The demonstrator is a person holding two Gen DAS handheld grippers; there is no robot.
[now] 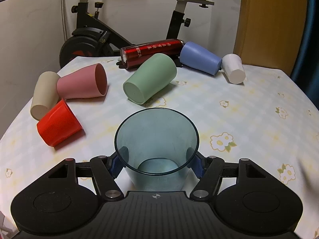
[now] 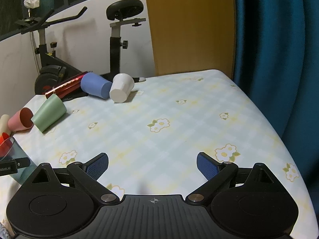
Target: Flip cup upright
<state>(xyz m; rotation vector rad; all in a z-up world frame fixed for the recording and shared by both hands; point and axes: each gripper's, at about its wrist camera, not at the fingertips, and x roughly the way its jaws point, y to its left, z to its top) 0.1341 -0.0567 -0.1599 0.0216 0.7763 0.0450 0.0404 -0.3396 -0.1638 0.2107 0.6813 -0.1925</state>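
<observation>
A clear teal cup (image 1: pixel 156 149) stands upright with its mouth up between the blue pads of my left gripper (image 1: pixel 156 164), which is shut on its sides near the table's front. The same cup shows at the far left of the right wrist view (image 2: pixel 15 155). Several cups lie on their sides on the table: green (image 1: pixel 149 78), pink (image 1: pixel 83 83), beige (image 1: pixel 44 94), red (image 1: pixel 58 124), blue (image 1: pixel 200 57) and white (image 1: pixel 233 67). My right gripper (image 2: pixel 152 166) is open and empty over the floral tablecloth, to the right of the teal cup.
A dark red metal bottle (image 1: pixel 151 50) lies on its side at the back of the table. An exercise bike (image 1: pixel 93 35) stands behind the table. A wooden panel (image 2: pixel 189 25) and a blue curtain (image 2: pixel 279 49) are at the right.
</observation>
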